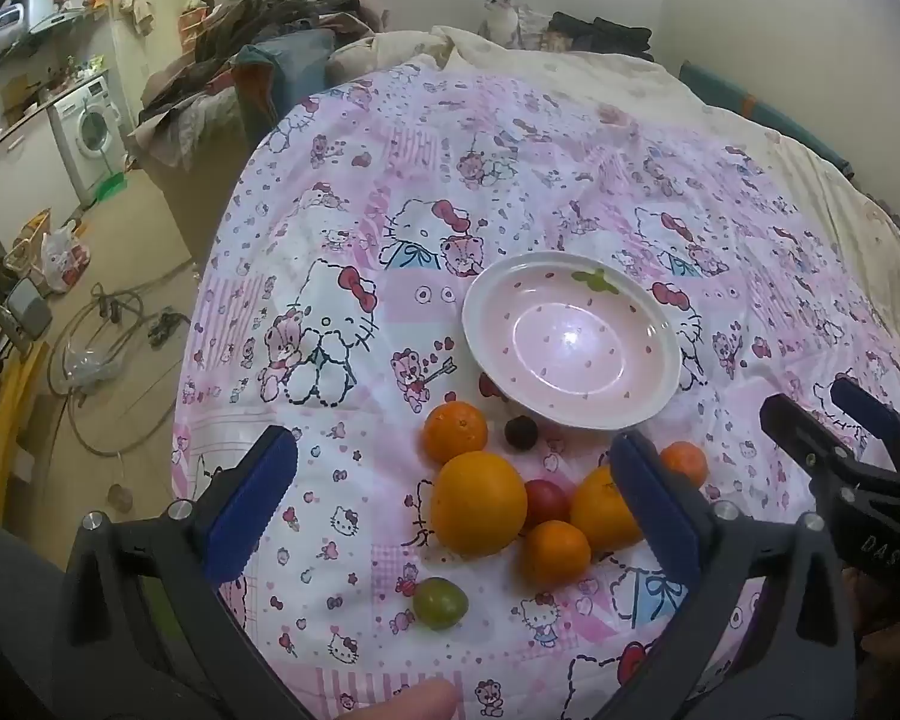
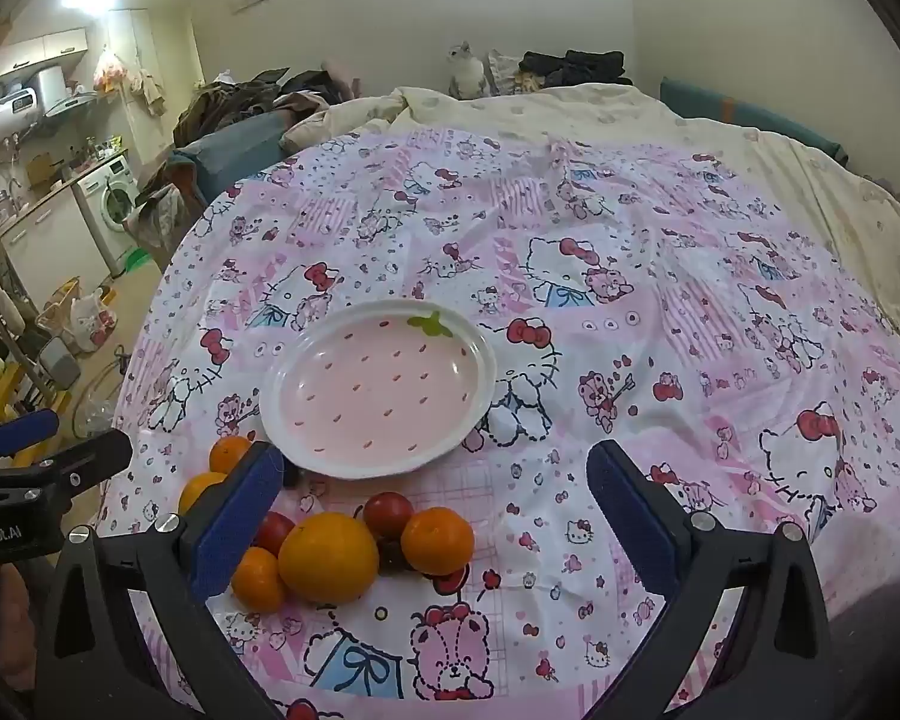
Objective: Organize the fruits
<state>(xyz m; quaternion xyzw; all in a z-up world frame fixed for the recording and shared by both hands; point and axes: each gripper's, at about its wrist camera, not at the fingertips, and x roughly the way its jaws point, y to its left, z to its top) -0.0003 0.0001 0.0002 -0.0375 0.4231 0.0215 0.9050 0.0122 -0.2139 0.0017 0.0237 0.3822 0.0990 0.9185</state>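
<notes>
Looking along the left gripper [image 1: 450,498], both blue-padded jaws stood spread wide with nothing pinched between them. Outside its left finger [image 1: 252,498] lay only the cartoon-print bedsheet [image 1: 330,192] and, further left, the floor with a washing machine [image 1: 90,126]. Just inside that finger, low between the jaws, sat a small green fruit [image 1: 441,602], apart from the rest. Ahead of it the large orange [image 1: 479,503] lay at the centre of the gap, with a smaller orange [image 1: 455,431] touching its far side and a dark plum-like fruit [image 1: 521,432] just beside that one. A red fruit [image 1: 546,501] was wedged between the large orange, a small mandarin [image 1: 555,552] and a second large orange [image 1: 600,510], which was partly hidden behind the right finger [image 1: 654,510]. Another mandarin [image 1: 687,461] showed just past that finger. The pink strawberry-pattern plate [image 1: 492,300] lay ahead of the fruit cluster, empty, its near rim close to the plum-like fruit.

Further right, the right gripper [image 2: 438,510] was likewise spread wide, pinching nothing. From its own camera, two oranges [image 2: 228,453] showed outside its left finger [image 2: 234,522], one partly hidden. Just inside that finger lay a mandarin, a red fruit and the second large orange [image 2: 328,558], then another red fruit [image 2: 388,513] and a mandarin [image 2: 438,540] touching. The centre-right of the gap and the area by its right finger [image 2: 630,516] held only bedsheet. The plate [image 2: 294,372] lay ahead, left of centre. All fruit rested on the sheet, none on the plate.
</notes>
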